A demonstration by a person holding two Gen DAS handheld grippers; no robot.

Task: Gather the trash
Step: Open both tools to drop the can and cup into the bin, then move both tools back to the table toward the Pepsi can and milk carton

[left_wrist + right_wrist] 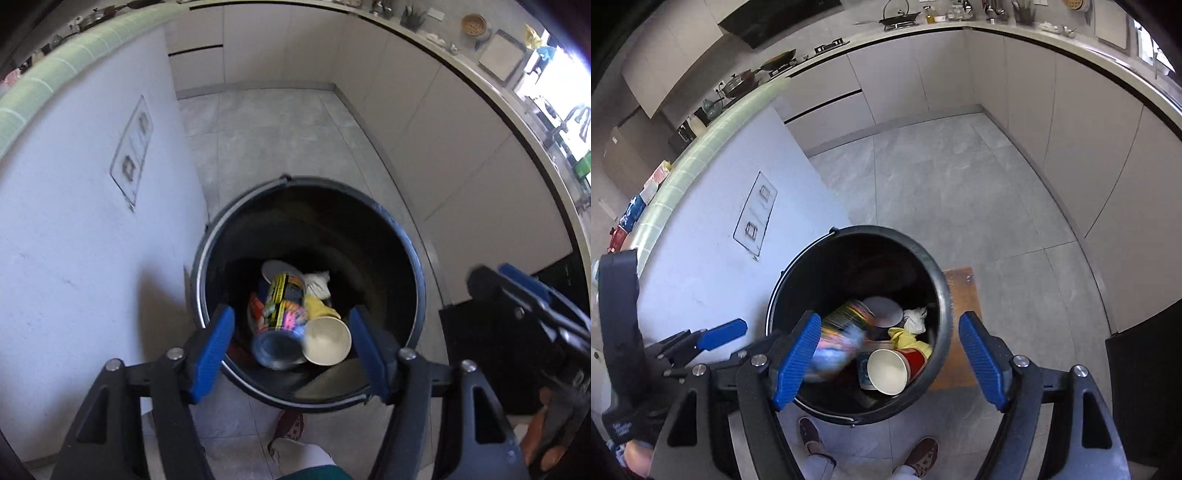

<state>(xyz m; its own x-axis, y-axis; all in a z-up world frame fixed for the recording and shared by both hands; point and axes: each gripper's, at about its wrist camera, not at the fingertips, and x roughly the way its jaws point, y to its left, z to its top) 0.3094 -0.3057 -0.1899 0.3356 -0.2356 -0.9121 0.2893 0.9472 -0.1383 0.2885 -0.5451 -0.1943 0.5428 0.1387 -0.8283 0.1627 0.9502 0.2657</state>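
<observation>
A black trash bin (314, 181) stands on the floor below both grippers. Inside lie a colourful drink can (280, 314), blurred, a paper cup (327, 341), a yellow wrapper (317, 306), a crumpled white tissue (317, 282) and a white disc (275, 267). My left gripper (291, 354) hangs open over the bin's mouth, its blue pads clear of the trash. The right wrist view shows the bin (871, 229), the can (838, 339) and the red cup (894, 369). My right gripper (890, 365) is open above them. The left gripper (720, 334) is beside it.
A white counter wall (74, 221) rises just left of the bin. Pale cabinets (461, 166) line the back and right. A wooden board (960, 295) lies under the bin. The person's shoes (923, 452) stand at its near side. A black object (1145, 350) sits on the right.
</observation>
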